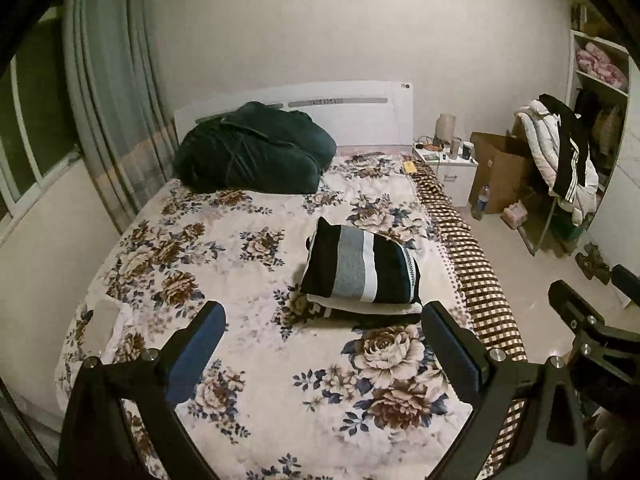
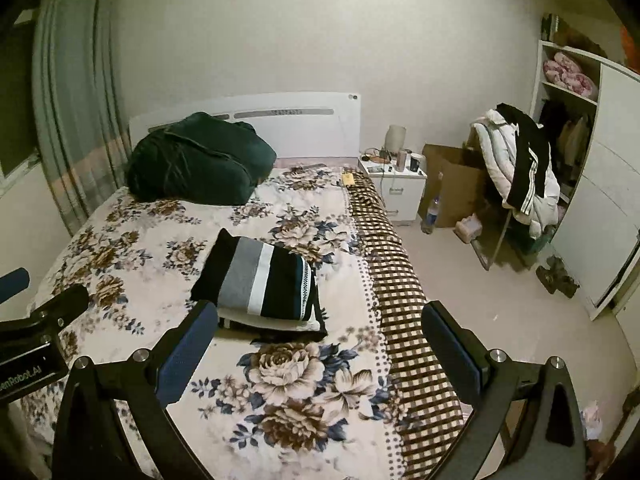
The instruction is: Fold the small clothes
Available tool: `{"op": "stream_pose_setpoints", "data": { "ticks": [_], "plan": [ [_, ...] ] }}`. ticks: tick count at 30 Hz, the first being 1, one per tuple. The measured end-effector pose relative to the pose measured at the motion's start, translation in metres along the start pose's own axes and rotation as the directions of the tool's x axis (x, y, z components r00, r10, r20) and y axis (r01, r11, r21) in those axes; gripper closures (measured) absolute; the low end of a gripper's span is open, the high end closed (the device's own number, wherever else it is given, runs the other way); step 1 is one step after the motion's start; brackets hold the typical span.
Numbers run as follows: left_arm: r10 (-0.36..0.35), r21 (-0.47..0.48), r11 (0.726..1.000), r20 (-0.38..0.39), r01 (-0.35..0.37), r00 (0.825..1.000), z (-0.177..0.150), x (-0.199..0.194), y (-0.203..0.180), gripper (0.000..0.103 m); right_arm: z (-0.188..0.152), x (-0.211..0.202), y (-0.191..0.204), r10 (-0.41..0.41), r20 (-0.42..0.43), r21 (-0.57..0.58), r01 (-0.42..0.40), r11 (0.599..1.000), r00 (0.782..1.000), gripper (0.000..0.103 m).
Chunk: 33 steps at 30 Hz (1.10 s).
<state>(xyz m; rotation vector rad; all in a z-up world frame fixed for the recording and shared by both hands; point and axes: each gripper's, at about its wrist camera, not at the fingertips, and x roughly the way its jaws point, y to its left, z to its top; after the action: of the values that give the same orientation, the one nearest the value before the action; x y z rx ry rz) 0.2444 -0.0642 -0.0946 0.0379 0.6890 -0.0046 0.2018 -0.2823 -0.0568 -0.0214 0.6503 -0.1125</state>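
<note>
Folded striped garment [image 1: 360, 266] topping a small stack of folded clothes [image 1: 362, 307] on the floral bedspread [image 1: 240, 280], near its checked right edge. At twelve o'clock beyond, a dark green bundle [image 1: 254, 148]. Left gripper [image 1: 324, 354] and right gripper [image 2: 320, 354] spread wide, gripping nothing, above the bed's near end.

A bed [image 1: 248, 360] covered by a floral blanket filled most of both views, with a brown checked blanket [image 2: 404, 312] running along its right edge. A dark green bundle of bedding [image 1: 252, 152] lay against the white headboard [image 1: 360, 116]. Beside the bed stood a white nightstand [image 2: 398, 192] carrying small items, then a cardboard box [image 2: 452, 184] with a bottle [image 2: 430, 210] on the floor before it. Coats [image 1: 560, 152] hung heaped by an open wardrobe [image 2: 592, 184]. Curtains [image 1: 108, 80] hung at left.
</note>
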Motion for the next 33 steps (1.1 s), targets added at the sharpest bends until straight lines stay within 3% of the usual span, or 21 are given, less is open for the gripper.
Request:
{"op": "stream_pose_setpoints", "data": {
  "ticks": [7, 15, 33],
  "plan": [
    [0.011, -0.037, 0.999, 0.02, -0.01, 1.0, -0.012, -0.039, 0.0, 0.003, -0.006, -0.061, -0.01, 0.03, 0.003, -0.003, -0.03, 1.0, 1.0, 0.0],
    [0.023, -0.022, 1.0, 0.029, -0.022, 0.999, -0.021, -0.06, 0.003, 0.0, -0.006, -0.095, -0.016, 0.028, -0.014, 0.017, -0.028, 0.999, 1.0, 0.0],
    [0.022, -0.016, 1.0, 0.035, -0.021, 0.999, -0.027, -0.067, 0.009, 0.0, 0.004, -0.107, -0.013, 0.017, 0.009, 0.015, -0.017, 1.0, 1.0, 0.0]
  ]
}}
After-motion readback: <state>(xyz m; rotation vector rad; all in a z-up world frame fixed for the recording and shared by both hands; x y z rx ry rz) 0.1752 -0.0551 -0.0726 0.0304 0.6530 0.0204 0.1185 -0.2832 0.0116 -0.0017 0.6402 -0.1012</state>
